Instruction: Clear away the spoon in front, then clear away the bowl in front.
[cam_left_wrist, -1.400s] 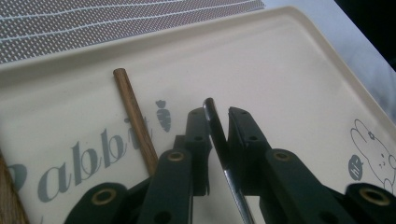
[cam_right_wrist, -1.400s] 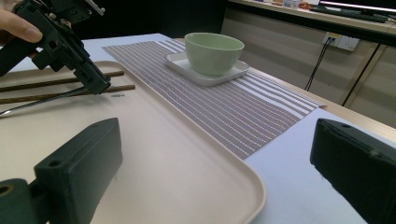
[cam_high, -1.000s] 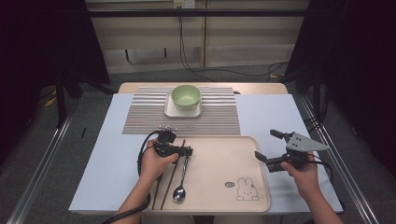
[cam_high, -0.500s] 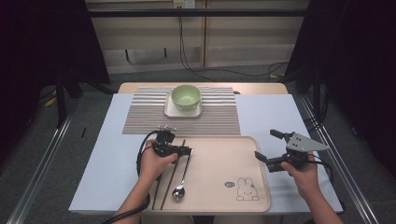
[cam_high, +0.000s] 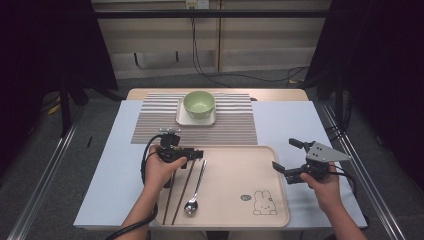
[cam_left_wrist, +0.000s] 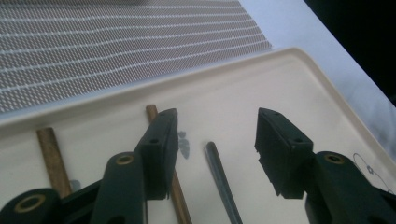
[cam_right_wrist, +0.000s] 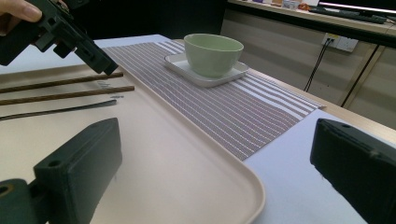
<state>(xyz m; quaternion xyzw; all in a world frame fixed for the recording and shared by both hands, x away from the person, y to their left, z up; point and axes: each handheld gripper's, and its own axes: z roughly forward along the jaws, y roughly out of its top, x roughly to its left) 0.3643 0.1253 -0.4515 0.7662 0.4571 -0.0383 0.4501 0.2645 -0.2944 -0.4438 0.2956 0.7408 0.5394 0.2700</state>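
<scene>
- Two grippers are in play: your left gripper (cam_high: 196, 155) hangs over the near-left part of the beige tray (cam_high: 235, 155), jaws spread and holding nothing; your right gripper (cam_high: 286, 159) waits at the tray's right edge, jaws wide apart and likewise empty.
- In the left gripper view the spoon handle (cam_left_wrist: 219, 179) lies between the jaws, while the left jaw sits over the nearer chopstick (cam_left_wrist: 180, 200); the second chopstick (cam_left_wrist: 52, 158) lies just beside it, farther left.
- From above, the spoon (cam_high: 195, 187) rests on the tray with its bowl toward you, just right of the pair of chopsticks (cam_high: 175, 192).
- Risk 1: closing from here could, in my judgement, catch the chopstick along with the spoon handle, because the left jaw overlaps it; shift slightly away from the chopsticks before descending.
- Risk 2: the handle is thin and lies flat on the tray, so the jaws may slide over it or press on the tray rather than grip; a low approach seems needed.
- Risk 3: a grip near the handle's tip would probably let the heavier bowl end swing down and slip.
- Risk 4: a carry toward the green bowl (cam_high: 199, 104) on its white plate (cam_high: 181, 119), upon the striped mat (cam_high: 240, 131), could knock either one.
- Markings: the tray bears a rabbit outline (cam_high: 264, 202) and a small dark round mark (cam_high: 244, 197) beside it; its lettering is too small to read. No brand is legible elsewhere.
</scene>
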